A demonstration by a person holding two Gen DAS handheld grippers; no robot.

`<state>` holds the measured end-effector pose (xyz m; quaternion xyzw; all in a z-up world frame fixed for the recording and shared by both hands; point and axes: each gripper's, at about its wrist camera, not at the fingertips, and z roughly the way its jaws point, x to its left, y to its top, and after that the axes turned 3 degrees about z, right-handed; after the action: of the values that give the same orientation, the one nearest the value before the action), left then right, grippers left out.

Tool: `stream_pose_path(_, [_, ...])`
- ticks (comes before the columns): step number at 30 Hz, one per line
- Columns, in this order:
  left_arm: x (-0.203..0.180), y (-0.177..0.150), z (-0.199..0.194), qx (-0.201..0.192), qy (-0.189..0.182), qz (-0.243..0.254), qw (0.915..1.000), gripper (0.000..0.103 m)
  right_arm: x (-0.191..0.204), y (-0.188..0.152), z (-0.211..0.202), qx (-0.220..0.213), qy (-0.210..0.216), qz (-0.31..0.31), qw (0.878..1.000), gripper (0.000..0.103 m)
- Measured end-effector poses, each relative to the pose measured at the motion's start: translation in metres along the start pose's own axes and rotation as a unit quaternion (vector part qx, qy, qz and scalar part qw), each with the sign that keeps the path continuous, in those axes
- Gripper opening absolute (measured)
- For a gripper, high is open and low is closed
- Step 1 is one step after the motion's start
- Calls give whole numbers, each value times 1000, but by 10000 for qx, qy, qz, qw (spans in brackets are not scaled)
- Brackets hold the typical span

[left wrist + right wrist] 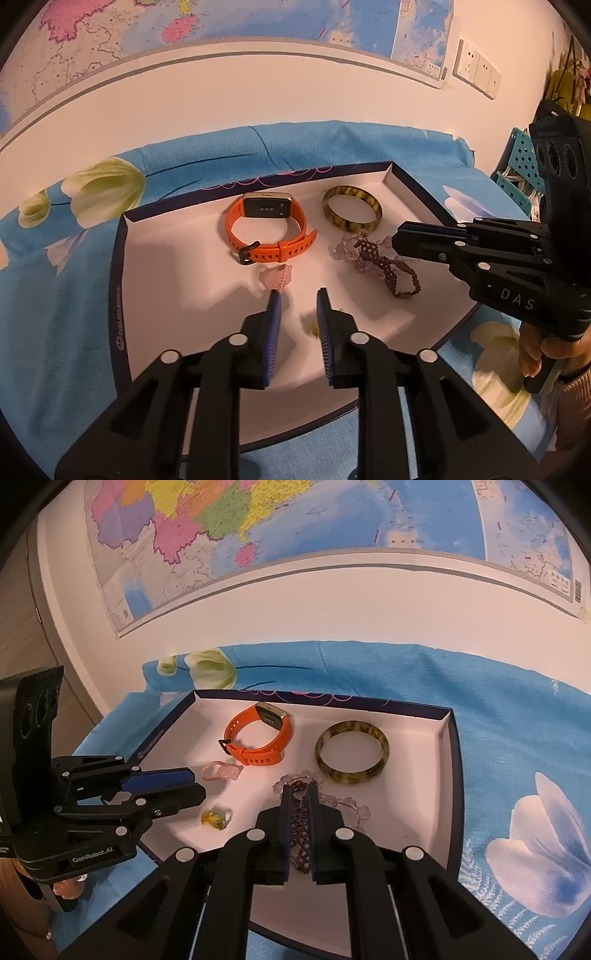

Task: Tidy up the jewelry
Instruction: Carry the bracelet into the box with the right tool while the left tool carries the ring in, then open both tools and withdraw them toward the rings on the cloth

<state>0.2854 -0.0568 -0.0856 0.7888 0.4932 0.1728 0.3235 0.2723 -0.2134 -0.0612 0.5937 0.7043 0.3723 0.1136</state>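
A shallow white box lid [155, 266] [417, 812] with a dark rim holds the jewelry. In it lie an orange smartwatch [269, 230] [258, 738], a mottled green bangle [351, 212] [352, 757], a dark purple beaded bracelet [391, 269] [299, 830], a clear bead bracelet [351, 247] [343, 801], a pink piece [279, 277] [221, 771] and a small yellow piece [313, 325] [216, 818]. My left gripper [297, 295] [192, 786] is open and empty, above the yellow piece. My right gripper [298, 786] [399, 240] hangs narrowly open over the purple bracelet, its jaws astride the beads.
The lid rests on a blue cloth with white flowers [55, 314] [517, 738]. A wall map [295, 535] hangs behind. Wall sockets [476, 70] and a teal pegboard rack [517, 166] are at the right.
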Motion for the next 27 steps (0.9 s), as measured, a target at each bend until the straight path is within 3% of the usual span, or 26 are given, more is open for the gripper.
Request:
stream_pose_path(7, [0,-4,-29,-324,110,33,9994,34,4,-1,-24,-210,109,-4,9997,13])
stream_pose_path(9, [-1,-9,-42,-438,114,97,9989,37,5,-4,-33,-259,171,-4,9995,25])
stream_pose_path(11, [-2,-16,-55,-551,120,190,9982,40,8,-8,-42,-300,282,-10,9992,30])
stream_pose_path(18, [-9,-46,-83,-664,108,405,9969,43,22,-32,-65,-252,426,-181,9986,30])
stream_pose_path(27, [-16,-81,-93,-555,-48,332,9979,45,38,-74,-70,152,349,-380,9986,30])
